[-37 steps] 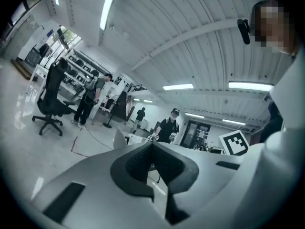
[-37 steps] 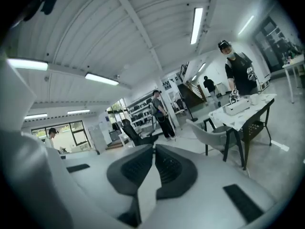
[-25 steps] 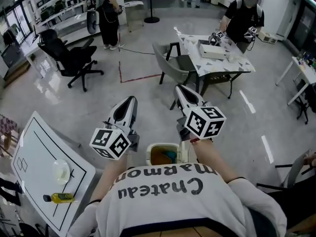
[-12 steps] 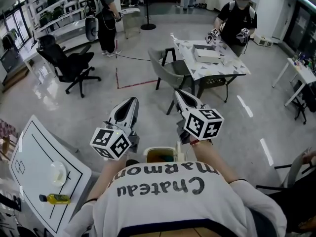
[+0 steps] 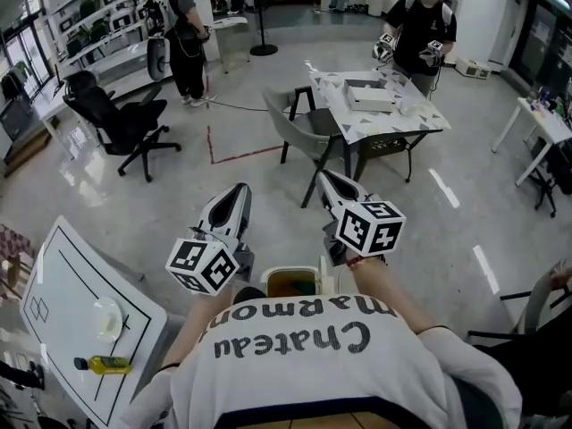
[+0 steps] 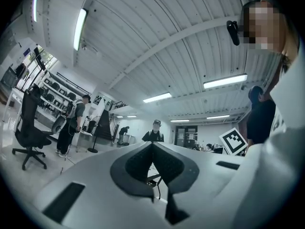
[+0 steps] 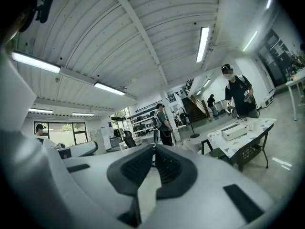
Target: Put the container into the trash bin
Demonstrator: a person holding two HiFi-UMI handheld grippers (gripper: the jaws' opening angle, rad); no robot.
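Head view: looking steeply down, the trash bin [image 5: 288, 273] sits on the floor right in front of the person's chest, between the two forearms. There's something orange-brown inside it, but the shirt covers half the opening, so I honestly can't tell if that's the container. The left tool [image 5: 234, 195] and right tool [image 5: 329, 181] both point forward over the floor just beyond the bin, and each looks pinched to a point. Off to the left is a white tabletop [image 5: 63, 275] with a round white dish [image 5: 105, 320] and a yellow bottle [image 5: 105, 365] lying on its side. Further back is a patterned table [image 5: 402, 114] with a white box [image 5: 371, 98] on it.

Left gripper view: the left tool [image 6: 152, 146] has its pads pressed together at the tips, with nothing between them. A black office chair [image 6: 28, 128] stands at far left.

Right gripper view: same deal, the right tool [image 7: 154, 149] is squeezed closed and empty, aimed across the room with the patterned table [image 7: 252, 128] to its right.
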